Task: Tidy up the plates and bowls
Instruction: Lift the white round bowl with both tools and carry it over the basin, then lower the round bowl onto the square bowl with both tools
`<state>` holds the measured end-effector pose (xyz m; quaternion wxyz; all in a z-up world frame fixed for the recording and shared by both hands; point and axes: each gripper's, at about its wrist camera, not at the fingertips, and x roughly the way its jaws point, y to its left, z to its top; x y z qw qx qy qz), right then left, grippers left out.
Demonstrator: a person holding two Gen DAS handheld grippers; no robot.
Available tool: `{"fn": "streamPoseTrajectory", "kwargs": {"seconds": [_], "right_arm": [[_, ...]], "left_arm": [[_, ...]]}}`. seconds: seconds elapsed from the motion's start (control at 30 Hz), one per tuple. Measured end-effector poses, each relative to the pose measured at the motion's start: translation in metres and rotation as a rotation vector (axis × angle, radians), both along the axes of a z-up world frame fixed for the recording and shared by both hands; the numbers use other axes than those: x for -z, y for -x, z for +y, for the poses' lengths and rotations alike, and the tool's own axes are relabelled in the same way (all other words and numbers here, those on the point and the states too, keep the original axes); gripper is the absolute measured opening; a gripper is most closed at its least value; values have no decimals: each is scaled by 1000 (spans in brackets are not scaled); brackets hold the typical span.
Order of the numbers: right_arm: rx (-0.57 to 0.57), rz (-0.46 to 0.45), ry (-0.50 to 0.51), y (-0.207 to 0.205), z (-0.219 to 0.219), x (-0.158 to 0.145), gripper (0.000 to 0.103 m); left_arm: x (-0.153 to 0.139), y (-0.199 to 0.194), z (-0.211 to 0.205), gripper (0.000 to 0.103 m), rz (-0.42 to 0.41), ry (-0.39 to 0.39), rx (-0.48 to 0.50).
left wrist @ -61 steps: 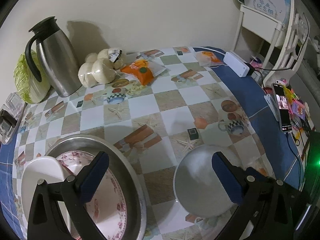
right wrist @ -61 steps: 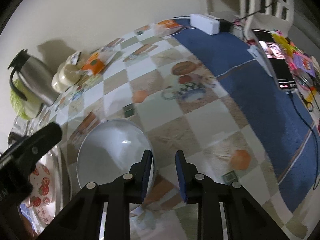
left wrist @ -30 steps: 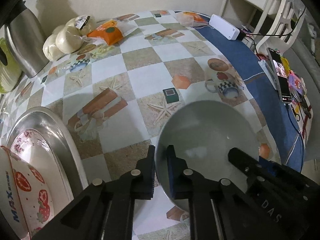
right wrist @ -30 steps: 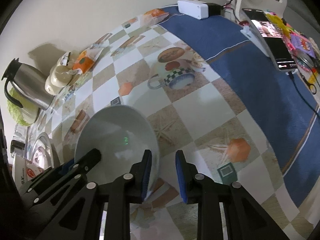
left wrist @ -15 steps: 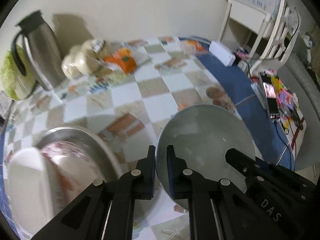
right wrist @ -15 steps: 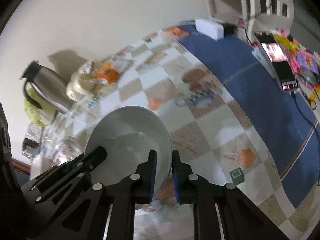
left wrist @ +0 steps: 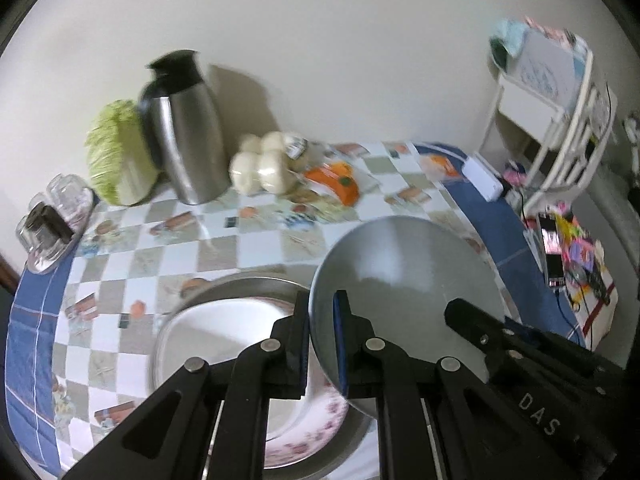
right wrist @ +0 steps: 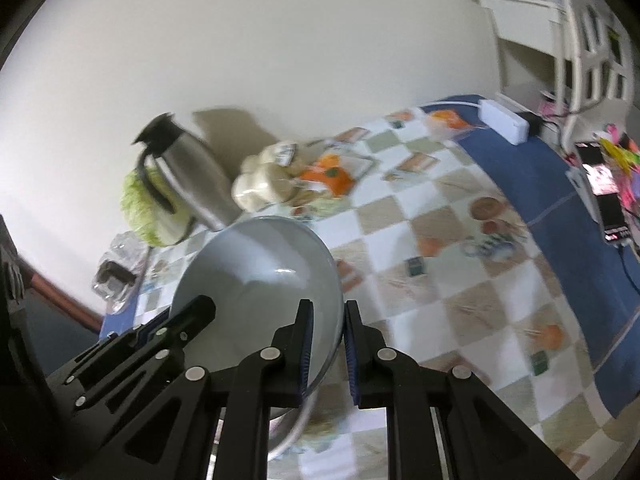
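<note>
I've got both grippers clamped on the grey bowl (left wrist: 404,280): left gripper (left wrist: 321,332) pinches its left rim at lower centre of the left view, right gripper (right wrist: 325,336) pinches the right rim at lower centre of the right view. Bowl is off the table (left wrist: 248,248), tilted, over the steel basin (left wrist: 224,286) at lower left. Floral plate (left wrist: 304,436) sits inside the basin. Thermos (left wrist: 184,132) and cabbage (left wrist: 116,160) at upper left.

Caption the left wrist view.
Both grippers hold the grey bowl above a steel basin.
</note>
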<state>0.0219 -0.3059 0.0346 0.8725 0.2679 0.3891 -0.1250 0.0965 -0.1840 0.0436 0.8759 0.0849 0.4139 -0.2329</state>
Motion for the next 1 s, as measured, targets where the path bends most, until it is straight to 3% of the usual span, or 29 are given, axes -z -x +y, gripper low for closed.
{"fn": "streamPoseTrajectory", "kwargs": {"seconds": [0.5,1.0], "right_arm": [[-177,-42,20,-29,91,-17,16],[-199,37,70,-49,113,4,17]], "left_arm": [[-10,-8,102,11,11,98,-163],[18,-26,115,11,101,97,-168]]}}
